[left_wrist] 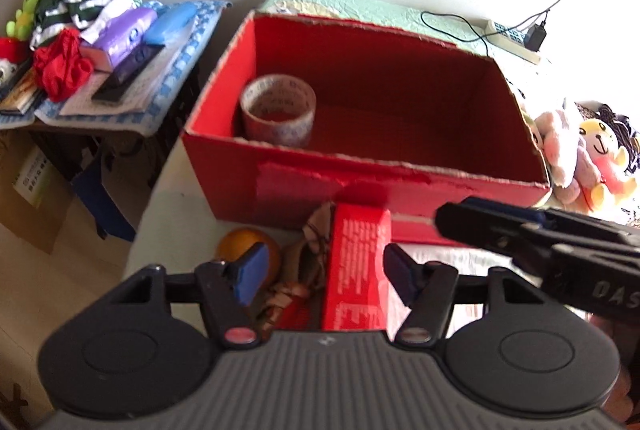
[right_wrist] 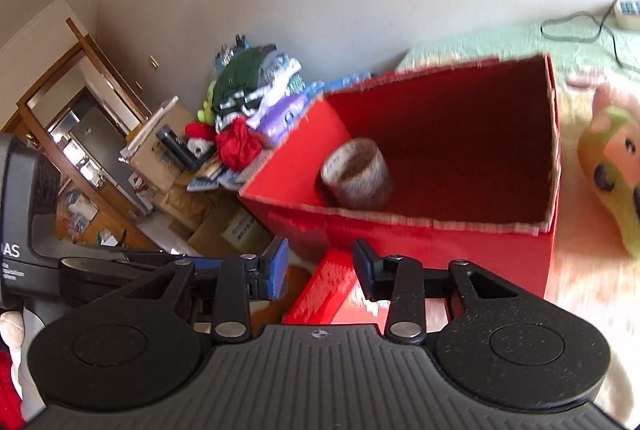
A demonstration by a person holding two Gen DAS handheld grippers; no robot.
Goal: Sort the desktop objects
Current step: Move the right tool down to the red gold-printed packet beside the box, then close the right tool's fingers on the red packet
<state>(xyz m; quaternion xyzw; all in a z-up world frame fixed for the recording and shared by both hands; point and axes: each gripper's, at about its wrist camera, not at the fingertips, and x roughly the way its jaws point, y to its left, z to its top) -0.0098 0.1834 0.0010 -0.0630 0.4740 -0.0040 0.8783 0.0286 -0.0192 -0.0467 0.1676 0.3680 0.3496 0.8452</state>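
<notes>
one thing is sorted so far as i can see: a roll of tape (left_wrist: 279,113) stands on end inside the red box (left_wrist: 400,190), tucked into its corner at about 10 o'clock from my left gripper. the rest of the box floor looks bare, so i judge the job barely begun.

what is left sits in front of the box on the table (left_wrist: 168,198): a small red carton (left_wrist: 356,270), an orange ball (left_wrist: 240,250) and a crumpled brownish bundle (left_wrist: 308,258) that i cannot identify. some printed paper lies to the right of the carton, too blurred to read.

my left gripper (left_wrist: 325,274) hangs with its jaws wide apart and holds nothing. the red carton lies straight ahead at 12 o'clock, its near end between the two blue pads (left_wrist: 250,278), closer to the right pad; i cannot tell whether that pad touches it. the ball is at 11 o'clock, partly behind the left pad, and the bundle lies between ball and carton.

my right gripper (right_wrist: 320,272) is also parted and empty. from its own view the red carton (right_wrist: 324,290) sits at 12 o'clock just beyond the pads, and the red box (right_wrist: 460,242) rises behind it with the tape (right_wrist: 356,172) at 12 o'clock further on. in the left view its fingers cross in from 3 o'clock, above the paper, near the box's front wall.
</notes>
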